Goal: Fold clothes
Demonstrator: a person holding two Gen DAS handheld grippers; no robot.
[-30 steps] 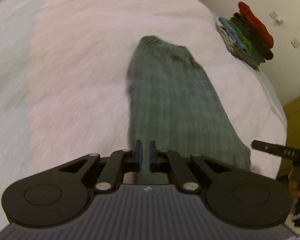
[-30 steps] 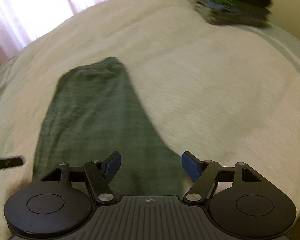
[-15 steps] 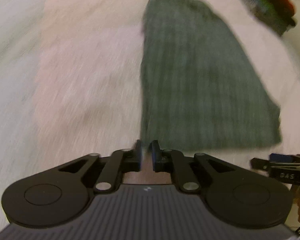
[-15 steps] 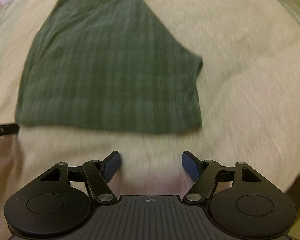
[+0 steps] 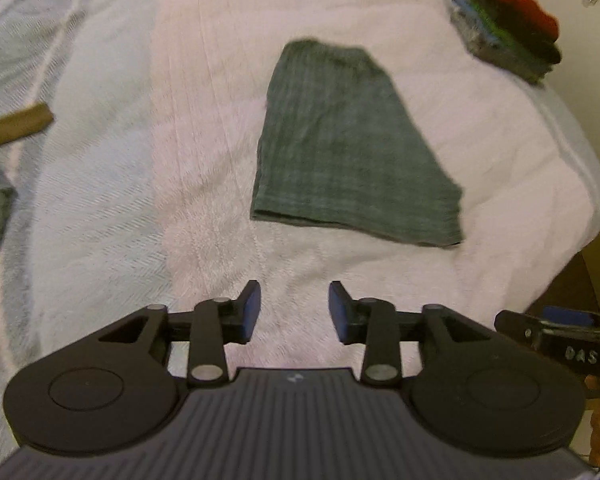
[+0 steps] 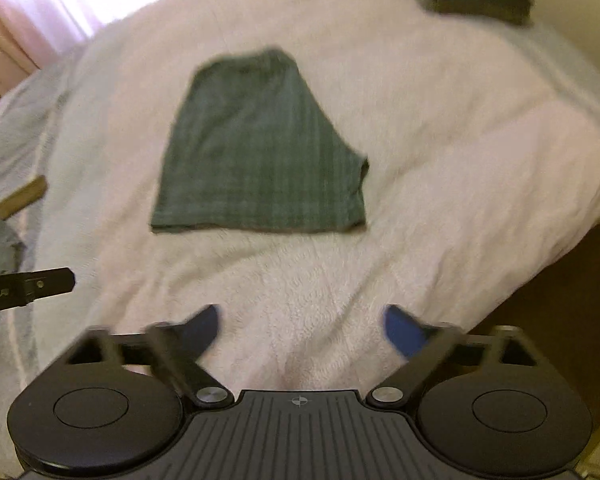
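1. Green checked folded cloth garment (image 5: 352, 148): flat on white textured bedspread (image 5: 204, 216), ahead of both tongs, long axis running away.
2. Left gripper (image 5: 294, 306): jaws apart, empty.
3. Right gripper (image 6: 300, 330): jaws wide, empty.
4. Near hem about equally distant from both.

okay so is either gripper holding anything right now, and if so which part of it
Nothing is held. The left gripper and right gripper are both open over the bedspread, apart from the green garment.
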